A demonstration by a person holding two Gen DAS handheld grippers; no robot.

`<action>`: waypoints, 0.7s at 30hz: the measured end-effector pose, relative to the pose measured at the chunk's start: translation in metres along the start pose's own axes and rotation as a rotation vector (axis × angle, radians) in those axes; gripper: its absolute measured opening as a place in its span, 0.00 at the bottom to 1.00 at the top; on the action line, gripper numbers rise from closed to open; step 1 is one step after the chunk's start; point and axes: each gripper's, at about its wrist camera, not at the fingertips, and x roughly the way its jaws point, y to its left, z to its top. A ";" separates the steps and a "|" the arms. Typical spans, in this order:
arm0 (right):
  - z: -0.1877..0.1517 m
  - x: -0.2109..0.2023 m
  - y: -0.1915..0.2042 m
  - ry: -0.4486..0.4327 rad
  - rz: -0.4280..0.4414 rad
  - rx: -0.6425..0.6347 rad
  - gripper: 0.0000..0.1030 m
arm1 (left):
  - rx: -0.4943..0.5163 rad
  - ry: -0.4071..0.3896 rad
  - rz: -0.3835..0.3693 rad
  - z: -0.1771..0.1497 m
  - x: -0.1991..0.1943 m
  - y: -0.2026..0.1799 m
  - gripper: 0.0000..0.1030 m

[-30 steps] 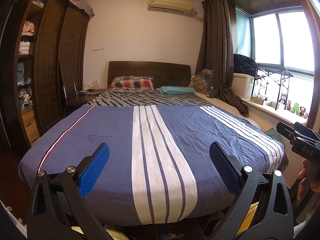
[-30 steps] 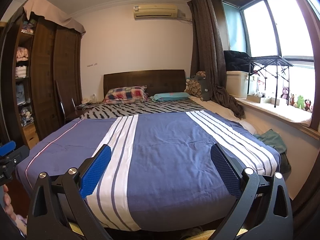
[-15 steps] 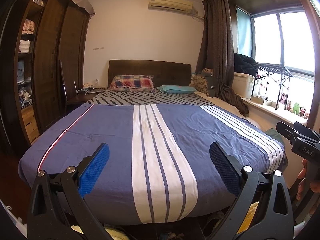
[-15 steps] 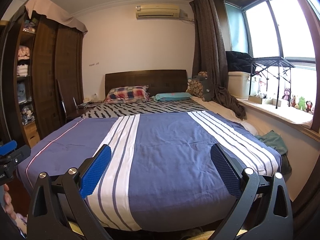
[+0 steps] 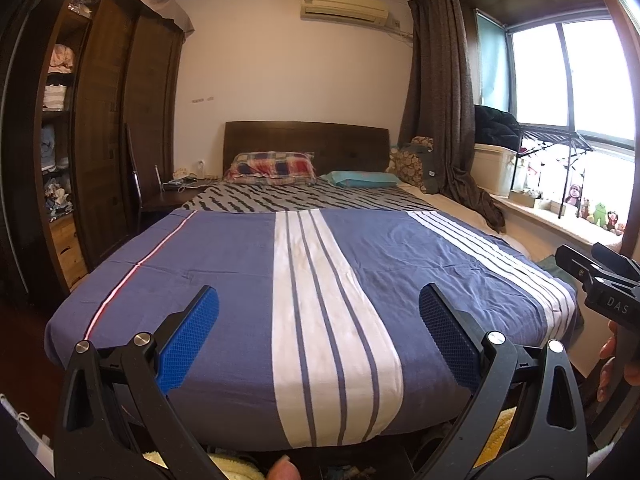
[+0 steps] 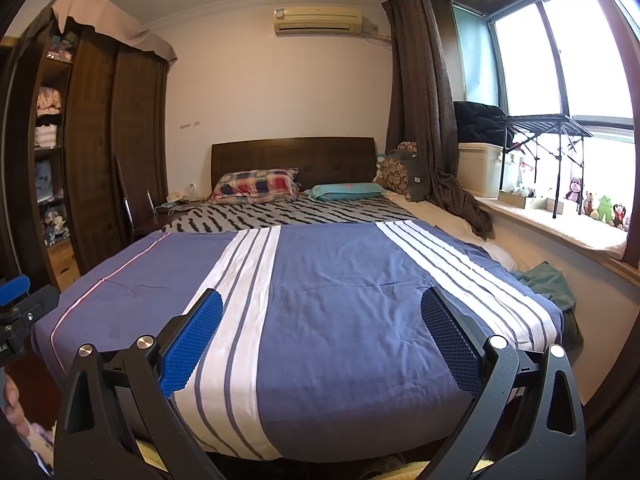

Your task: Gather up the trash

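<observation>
Left wrist view: the left gripper [image 5: 318, 330] was held level at the foot of the bed [image 5: 224, 280], its blue-padded fingers [image 5: 188, 340] spread wide with nothing between them. No trash showed anywhere on the striped blue cover — the task's thing was simply not in sight. At about 3 o'clock the right gripper [image 5: 600, 280] poked into the picture with a hand [image 5: 618, 364] under it. The containers were few: a white lidded bin [image 5: 494, 168] on the window sill [image 5: 560, 220] at 2 o'clock, lid on and contents hidden, with a dark bundle piled on top; a small open box [image 5: 524, 199] beside it, too small to read. No trash bag or waste bin appeared.

Right wrist view: the right gripper [image 6: 322, 334] was likewise agape and empty, pointed over the same bed. The left gripper [image 6: 16, 304] edged in at 9 o'clock. The wardrobe [image 6: 100, 152] at 10 o'clock held folded laundry on its open shelves (clothes, by the look of it, not rubbish). A green cloth [image 6: 548, 280] lay crumpled between the bed and the sill at 3 o'clock.

Judging only from the room, any trash here would likely be paper or wrappers — light, soft, crushable — best pinched across a bunched middle rather than at a thin edge, which would slip off the pads.
</observation>
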 end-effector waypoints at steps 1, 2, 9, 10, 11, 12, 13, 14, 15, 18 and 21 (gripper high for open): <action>0.000 0.000 0.000 0.001 0.000 -0.002 0.97 | -0.003 -0.001 0.001 0.000 0.000 0.001 0.92; 0.000 0.000 0.000 0.001 0.001 -0.001 0.97 | -0.006 -0.002 0.001 0.000 0.000 0.002 0.92; -0.001 0.004 -0.001 0.015 0.000 -0.007 0.97 | -0.028 0.018 -0.031 -0.002 0.004 0.006 0.92; -0.001 0.005 -0.001 0.017 0.001 -0.007 0.97 | -0.028 0.017 -0.035 -0.003 0.005 0.006 0.92; -0.001 0.006 -0.001 0.018 0.002 -0.008 0.97 | -0.027 0.017 -0.035 -0.003 0.006 0.006 0.92; -0.001 0.006 -0.001 0.019 0.002 -0.008 0.97 | -0.027 0.018 -0.034 -0.003 0.006 0.007 0.92; -0.001 0.006 -0.001 0.020 0.003 -0.007 0.97 | -0.029 0.022 -0.032 -0.004 0.007 0.008 0.92; -0.001 0.006 -0.002 0.021 0.004 -0.007 0.97 | -0.030 0.024 -0.029 -0.003 0.008 0.008 0.92; -0.001 0.007 -0.002 0.020 0.005 -0.007 0.97 | -0.029 0.024 -0.025 -0.003 0.008 0.008 0.92; -0.001 0.008 -0.003 0.022 0.004 -0.007 0.97 | -0.031 0.036 -0.011 -0.001 0.011 0.009 0.92; 0.000 0.013 -0.003 0.027 0.007 -0.008 0.97 | -0.020 0.050 0.008 0.001 0.017 0.008 0.92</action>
